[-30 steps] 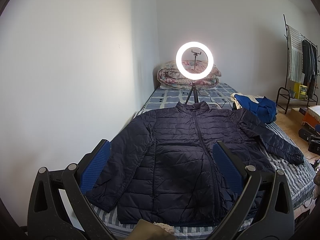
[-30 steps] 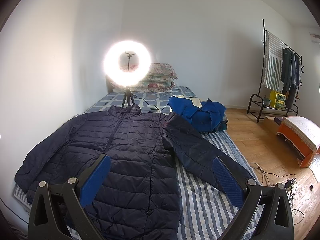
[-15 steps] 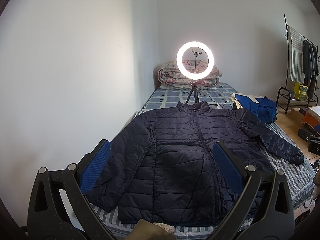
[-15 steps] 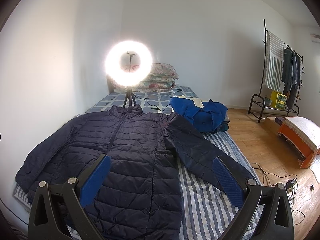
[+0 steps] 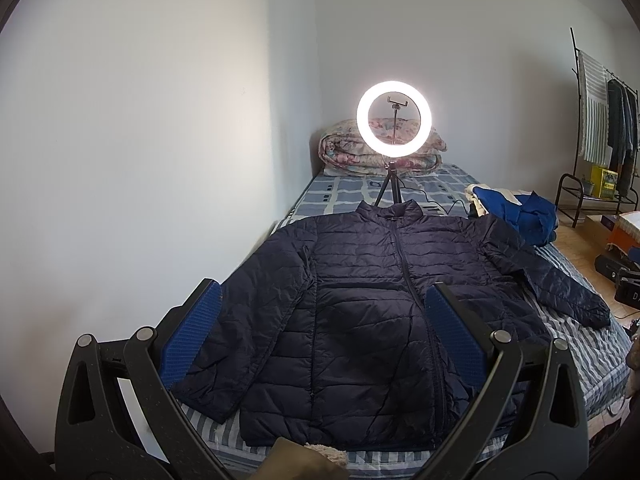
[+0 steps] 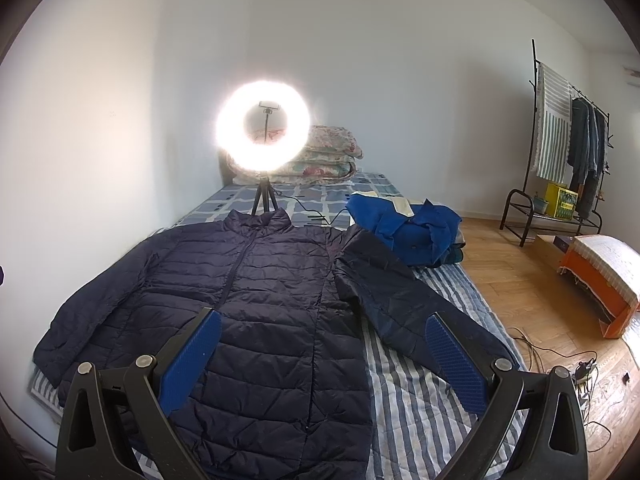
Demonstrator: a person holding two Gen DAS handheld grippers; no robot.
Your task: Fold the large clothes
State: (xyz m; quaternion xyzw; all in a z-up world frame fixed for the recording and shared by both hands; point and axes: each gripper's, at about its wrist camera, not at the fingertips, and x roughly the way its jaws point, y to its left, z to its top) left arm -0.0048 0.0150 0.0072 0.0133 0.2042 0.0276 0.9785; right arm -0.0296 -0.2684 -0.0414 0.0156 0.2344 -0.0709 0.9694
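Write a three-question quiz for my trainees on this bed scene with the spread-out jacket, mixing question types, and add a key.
1. True or false: the navy puffer jacket lies spread flat on the bed with both sleeves out to the sides.
2. Multiple choice: what stands just beyond the jacket's collar? A) a lit ring light on a tripod, B) a clothes rack, C) an orange box.
3. Fill in: the left gripper and right gripper are both ____ and hold nothing.

Key: 1 true. 2 A. 3 open.
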